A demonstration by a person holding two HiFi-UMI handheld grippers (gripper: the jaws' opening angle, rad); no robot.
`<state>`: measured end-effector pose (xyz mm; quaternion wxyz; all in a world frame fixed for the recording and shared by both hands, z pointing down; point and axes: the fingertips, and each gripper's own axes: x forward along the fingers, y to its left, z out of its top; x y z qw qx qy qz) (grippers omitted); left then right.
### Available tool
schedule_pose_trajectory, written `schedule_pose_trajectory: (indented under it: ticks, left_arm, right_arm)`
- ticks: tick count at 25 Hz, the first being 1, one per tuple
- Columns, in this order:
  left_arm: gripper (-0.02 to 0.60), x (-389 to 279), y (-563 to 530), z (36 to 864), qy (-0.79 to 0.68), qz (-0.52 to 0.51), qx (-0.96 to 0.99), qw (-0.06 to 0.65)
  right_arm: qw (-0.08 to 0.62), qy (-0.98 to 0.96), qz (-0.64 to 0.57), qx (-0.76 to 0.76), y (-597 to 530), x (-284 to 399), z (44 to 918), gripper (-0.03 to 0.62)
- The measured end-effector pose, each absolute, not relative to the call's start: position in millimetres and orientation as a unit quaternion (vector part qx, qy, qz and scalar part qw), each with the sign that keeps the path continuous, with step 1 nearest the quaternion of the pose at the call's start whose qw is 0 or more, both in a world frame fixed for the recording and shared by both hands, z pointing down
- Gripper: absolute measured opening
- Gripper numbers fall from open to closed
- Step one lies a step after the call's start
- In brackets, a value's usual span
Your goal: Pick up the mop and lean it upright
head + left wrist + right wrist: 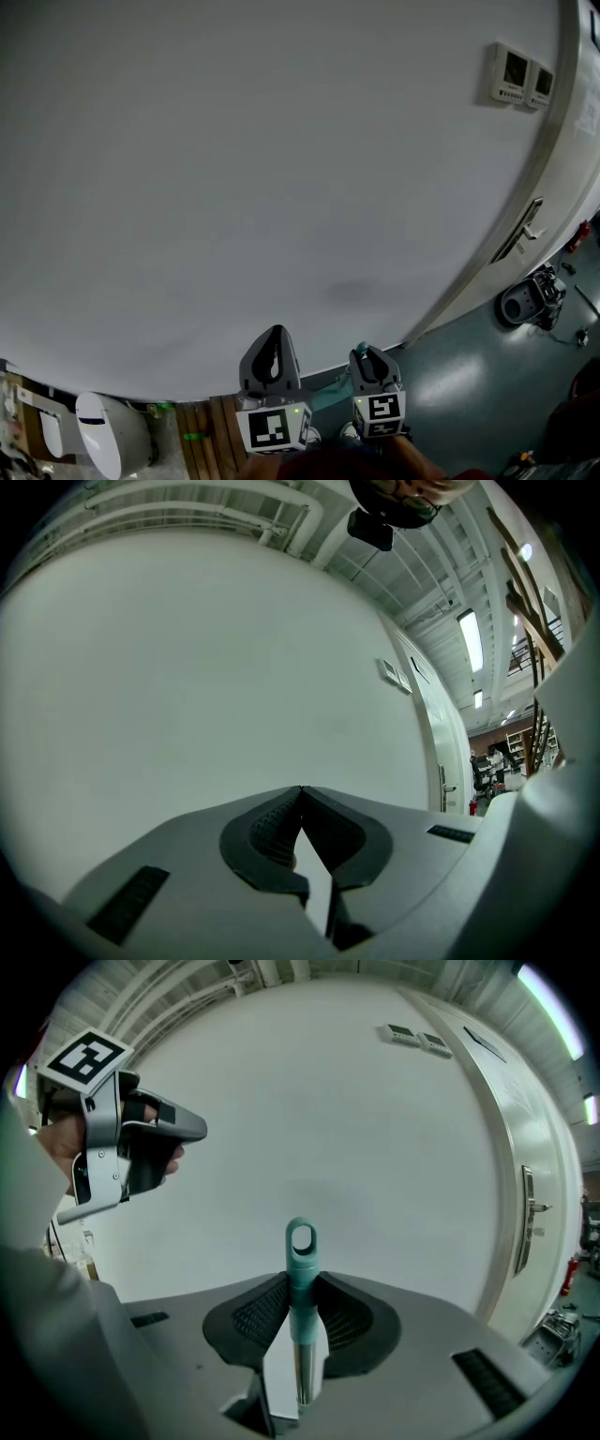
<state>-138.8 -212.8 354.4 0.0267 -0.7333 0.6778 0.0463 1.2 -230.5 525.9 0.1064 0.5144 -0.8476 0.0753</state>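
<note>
The right gripper [301, 1288] holds the mop by the top of its handle [301, 1265]. Its jaws are closed on the blue-green end, just under the little loop, and the shiny stick runs down below them. The handle stands almost straight up, close in front of the big white wall [234, 169]. The wet end of the mop is not in any view. The left gripper [301, 797] is up beside the right one, with its jaws closed and nothing in them. A door [567, 178] is off to the right, and the dark floor [450, 375] is below. The job now seems to be to rest the mop on the wall. To do that well, keep the grip tight and set the bottom end firmly on the floor a little way out from the wall. Then tip the top gently until it touches. Open the jaws slowly, and keep the left gripper near to catch the handle if it slides.
</note>
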Motion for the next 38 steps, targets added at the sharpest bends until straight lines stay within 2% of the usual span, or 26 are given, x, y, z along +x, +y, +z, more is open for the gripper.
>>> schedule_pose_trajectory:
  ticks: [23,38]
  left_arm:
    - [0.014,-140.5,-206.7,356.4,0.680,0.046,-0.731,0.028]
    - [0.014,-149.0,-198.1,356.6,0.688,0.044,-0.724,0.032]
  right_arm:
    - [0.106,-0.848,0.069,0.514,-231.2,-6.3,535.5,0.106]
    - [0.102,-0.838,0.056,0.534,-289.3,-14.0,540.7,0.106]
